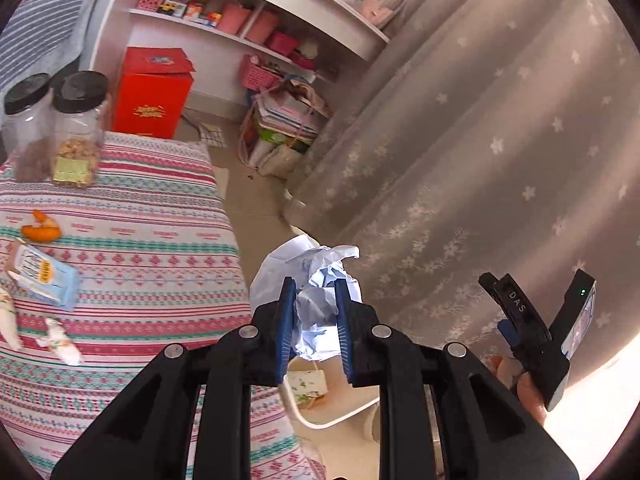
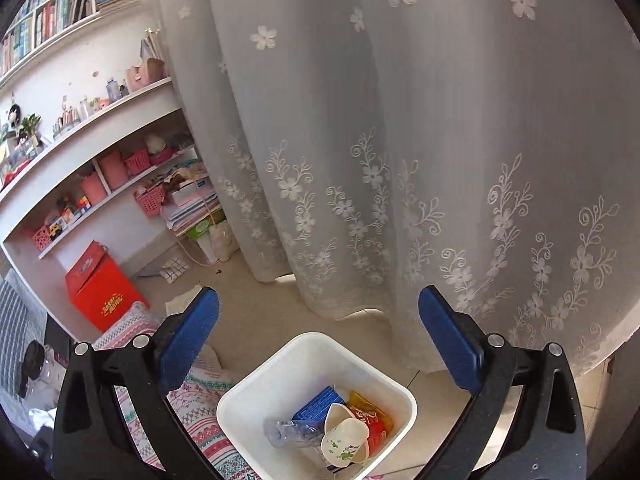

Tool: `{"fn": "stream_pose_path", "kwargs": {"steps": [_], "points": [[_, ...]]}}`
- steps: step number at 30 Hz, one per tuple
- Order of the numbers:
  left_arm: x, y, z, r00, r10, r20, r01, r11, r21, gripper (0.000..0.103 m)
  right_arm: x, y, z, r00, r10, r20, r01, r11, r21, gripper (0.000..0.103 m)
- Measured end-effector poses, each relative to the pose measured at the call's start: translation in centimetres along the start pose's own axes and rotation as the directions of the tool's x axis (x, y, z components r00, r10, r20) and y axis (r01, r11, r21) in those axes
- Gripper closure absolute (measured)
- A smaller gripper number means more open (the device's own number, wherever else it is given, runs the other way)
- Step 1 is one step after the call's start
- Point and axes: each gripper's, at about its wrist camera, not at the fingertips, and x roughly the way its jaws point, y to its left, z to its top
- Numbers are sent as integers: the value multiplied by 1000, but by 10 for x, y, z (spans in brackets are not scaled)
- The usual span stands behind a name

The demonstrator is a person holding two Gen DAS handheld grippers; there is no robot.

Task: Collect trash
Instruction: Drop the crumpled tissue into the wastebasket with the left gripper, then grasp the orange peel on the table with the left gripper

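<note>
Left gripper [image 1: 314, 300]: jaws pinching crumpled paper [image 1: 320, 280], loose wad.
Right gripper [image 2: 318, 320]: jaws spread, empty, above bin [image 2: 256, 384].
Risk: paper let go early, lands beside bin rim.

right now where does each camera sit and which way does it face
Left wrist: on the left claw, shut on crumpled paper, facing bed and curtain; right claw and a hand show.
Right wrist: on the open right claw, looking down at the bin.
Shared: curtain, red box.

Two jars [image 1: 56, 128]; one bin [image 2: 256, 392]; one red box [image 1: 150, 94]
</note>
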Motion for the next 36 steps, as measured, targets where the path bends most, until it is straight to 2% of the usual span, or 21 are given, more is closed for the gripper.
{"fn": "stream_pose_path", "kwargs": {"steps": [4, 9, 11, 13, 15, 17, 20, 25, 27, 29, 32, 36], "points": [[36, -35, -5, 999, -32, -41, 33, 999, 29, 83, 3, -16, 11, 1000, -13, 6, 13, 999, 51, 7], [70, -60, -9, 996, -46, -80, 50, 998, 48, 83, 5, -35, 21, 1000, -25, 12, 23, 996, 89, 7], [86, -67, -11, 992, -52, -111, 58, 997, 54, 78, 7, -40, 23, 1000, -27, 8, 26, 995, 97, 7], [98, -66, -14, 990, -37, -137, 43, 998, 38, 47, 8, -43, 24, 1000, -28, 1, 27, 994, 102, 7], [101, -61, -18, 990, -21, -137, 24, 1000, 18, 35, 10, -44, 22, 1000, -21, -16, 23, 994, 111, 7], [103, -54, -22, 988, 4, -152, -2, 1000, 9, 34, 13, -42, 20, 999, -7, -40, 11, 993, 117, 7], [98, -39, -26, 987, 56, -152, -54, 998, 13, 27, 15, -32, 16, 997, 24, -69, -16, 994, 105, 7], [83, -1, -19, 965, 215, -149, -212, 977, 40, 22, 14, -2, 3, 989, 86, -119, -81, 996, 45, 7], [77, 21, -12, 943, 290, -160, -286, 957, 52, 22, 15, 12, -5, 981, 114, -154, -113, 993, 15, 7], [70, 45, -4, 913, 371, -168, -364, 929, 73, 22, 15, 26, -12, 974, 133, -182, -138, 990, -14, 7], [62, 85, 8, 850, 488, -200, -470, 873, 133, 22, 15, 47, -24, 966, 145, -213, -162, 985, -65, 7], [54, 140, 23, 759, 605, -239, -559, 795, 238, 22, 16, 72, -37, 953, 166, -255, -200, 973, -113, 7]]}}
